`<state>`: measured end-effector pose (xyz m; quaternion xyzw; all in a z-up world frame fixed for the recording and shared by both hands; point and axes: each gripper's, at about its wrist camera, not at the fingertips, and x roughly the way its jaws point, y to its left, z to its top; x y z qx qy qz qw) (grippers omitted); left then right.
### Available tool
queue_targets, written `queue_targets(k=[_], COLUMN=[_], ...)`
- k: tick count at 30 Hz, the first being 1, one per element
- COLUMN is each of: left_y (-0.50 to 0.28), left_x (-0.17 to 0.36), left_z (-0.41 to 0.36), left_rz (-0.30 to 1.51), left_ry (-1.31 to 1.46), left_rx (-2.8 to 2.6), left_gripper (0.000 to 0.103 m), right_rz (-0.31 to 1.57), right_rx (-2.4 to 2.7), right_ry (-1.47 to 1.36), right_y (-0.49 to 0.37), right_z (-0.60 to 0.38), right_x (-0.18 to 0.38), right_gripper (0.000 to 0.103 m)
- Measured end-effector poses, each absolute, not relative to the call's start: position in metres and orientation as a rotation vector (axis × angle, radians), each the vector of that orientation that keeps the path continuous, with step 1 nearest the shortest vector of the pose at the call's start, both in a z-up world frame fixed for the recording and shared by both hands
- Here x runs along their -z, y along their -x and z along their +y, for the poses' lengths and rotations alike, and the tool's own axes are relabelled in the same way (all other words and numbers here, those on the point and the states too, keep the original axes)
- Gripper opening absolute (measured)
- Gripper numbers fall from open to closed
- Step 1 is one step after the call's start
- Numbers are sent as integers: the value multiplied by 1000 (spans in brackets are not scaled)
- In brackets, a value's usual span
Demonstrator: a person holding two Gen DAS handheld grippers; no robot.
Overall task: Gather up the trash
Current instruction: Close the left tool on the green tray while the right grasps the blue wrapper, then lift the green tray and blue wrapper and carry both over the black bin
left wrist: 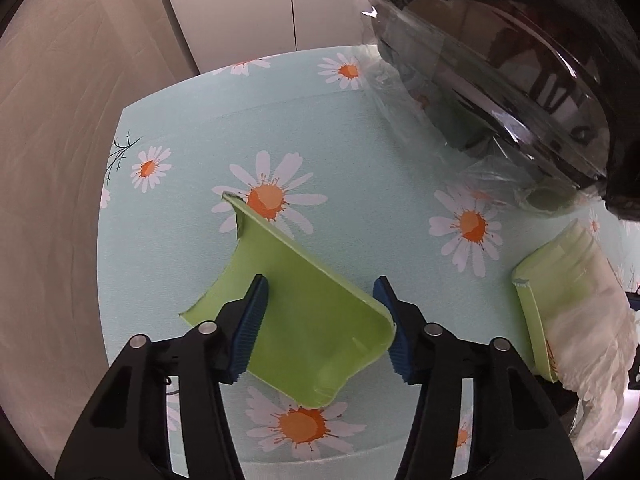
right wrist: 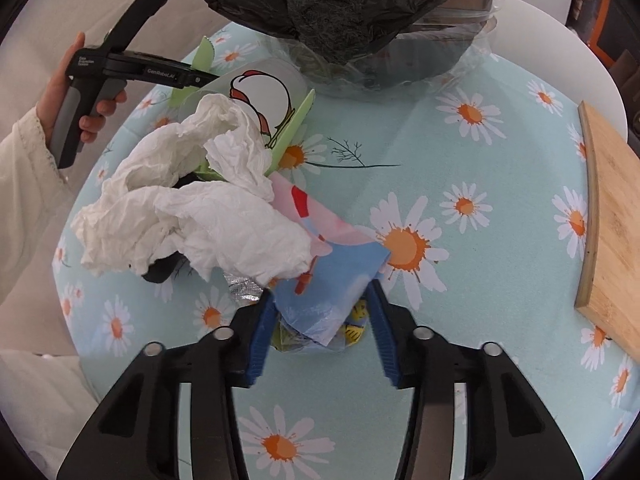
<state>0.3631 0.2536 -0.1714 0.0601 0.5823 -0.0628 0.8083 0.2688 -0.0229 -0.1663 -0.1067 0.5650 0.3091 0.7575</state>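
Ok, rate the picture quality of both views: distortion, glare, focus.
Left wrist view: strong fisheye bending of the table, dark vignette corners, bright glare streaks on the clear plastic at upper right, green piece sharp. Right wrist view: same bending, even soft light, crumpled tissue and wooden board crisp, no motion blur.

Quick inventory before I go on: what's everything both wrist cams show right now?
Green tray fragment: one, light green, between the left tool's pads.
Blue-pink wrapper: one, between the right tool's pads.
Crumpled tissue: one, white, left of the wrapper.
Cartoon-print cup: one, pale, behind the tissue.
Bin with black bag: one, table's far side.
Wooden board: one, right edge.
Daisy tablecloth: one, light blue.
Cupboards: white, background.
Left tool: pads against the fragment.
Right tool: pads against the wrapper.
Hand: one, cream sleeve.
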Motion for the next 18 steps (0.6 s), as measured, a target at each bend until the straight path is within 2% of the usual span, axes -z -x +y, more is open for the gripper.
queue_targets(k=[7,11,18], left_y=[-337,-324,-282], left_x=[161,156,140], left_z=[246,241,228], left_rz=[1258,1264,1263], left_ry=[-86,-95,-70], left_rx=[180,176,172], left_gripper=[20,16,16], right_rz=[1219,1209,1186], right_rx=[-677,-659,-634], right_ry=[259,270,280], right_y=[-262,-257,-241], right_z=[-41,-49,-75], right_x=[158,152,140], right_gripper=[33,33,33])
